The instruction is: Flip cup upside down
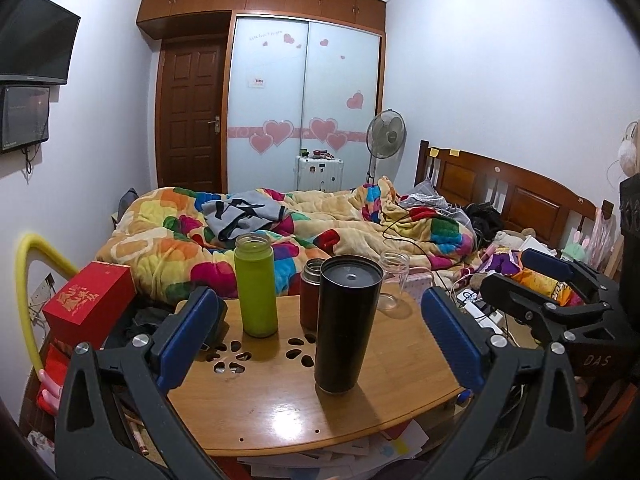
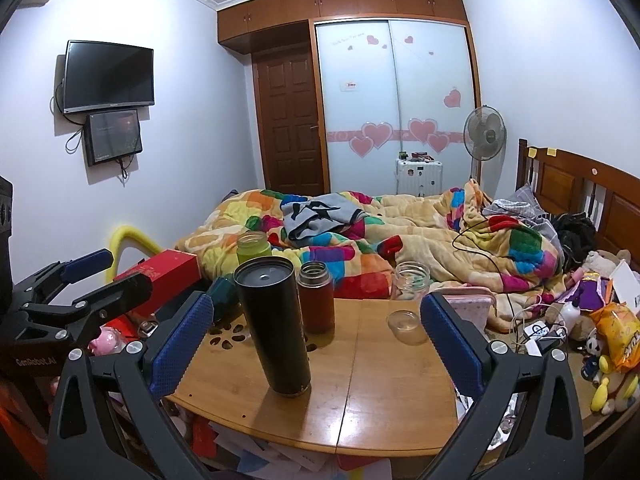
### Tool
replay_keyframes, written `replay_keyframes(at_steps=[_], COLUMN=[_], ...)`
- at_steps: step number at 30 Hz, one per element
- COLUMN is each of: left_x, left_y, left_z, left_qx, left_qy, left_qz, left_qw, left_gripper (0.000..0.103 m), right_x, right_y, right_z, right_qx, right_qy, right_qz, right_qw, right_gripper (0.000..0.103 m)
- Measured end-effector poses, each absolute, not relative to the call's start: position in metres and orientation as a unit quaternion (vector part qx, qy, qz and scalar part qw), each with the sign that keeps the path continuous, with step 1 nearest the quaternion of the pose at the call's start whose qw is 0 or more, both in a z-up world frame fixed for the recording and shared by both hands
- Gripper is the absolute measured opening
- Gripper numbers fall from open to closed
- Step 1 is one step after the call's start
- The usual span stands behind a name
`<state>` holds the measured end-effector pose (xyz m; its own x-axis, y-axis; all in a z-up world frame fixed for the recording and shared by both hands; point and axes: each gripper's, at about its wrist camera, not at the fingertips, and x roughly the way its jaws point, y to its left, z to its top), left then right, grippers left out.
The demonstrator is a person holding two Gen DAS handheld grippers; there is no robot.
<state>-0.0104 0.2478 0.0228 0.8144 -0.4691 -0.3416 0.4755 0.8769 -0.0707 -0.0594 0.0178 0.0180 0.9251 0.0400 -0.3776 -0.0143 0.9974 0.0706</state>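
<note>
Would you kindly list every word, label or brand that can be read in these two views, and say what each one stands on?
"DAS": on the right gripper body, in the left wrist view.
"GenRobot.AI": on the left gripper body, in the right wrist view.
Gold characters on the red box: too blurred to read.
Print on the yellow snack bag: not legible.

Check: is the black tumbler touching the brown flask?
Apart. The right wrist view shows bare table between black tumbler and brown flask.

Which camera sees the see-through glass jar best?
The right wrist view: the glass jar stands unblocked on the wooden table, from rim to base. In the left wrist view the jar sits farther back, partly hidden behind the black tumbler.
</note>
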Motion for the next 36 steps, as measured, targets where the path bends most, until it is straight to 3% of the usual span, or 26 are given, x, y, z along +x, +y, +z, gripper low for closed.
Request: replay_keyframes(at_steps=[36], left_x=[-0.0083], left_y=[0.2462], left_z=[0.0219], left_qx=[0.006], left_qy=[0.176], left_qz=[-0.248], left_qw=[0.953], left_gripper=[0.103], right_x=[-0.0528], right_y=[0.0236], right_z=[0.0188], right_qx=[0.033], right_qy=[0.193], right_qz=[0.015], right_qw=[0.980], right_gripper=[0.103])
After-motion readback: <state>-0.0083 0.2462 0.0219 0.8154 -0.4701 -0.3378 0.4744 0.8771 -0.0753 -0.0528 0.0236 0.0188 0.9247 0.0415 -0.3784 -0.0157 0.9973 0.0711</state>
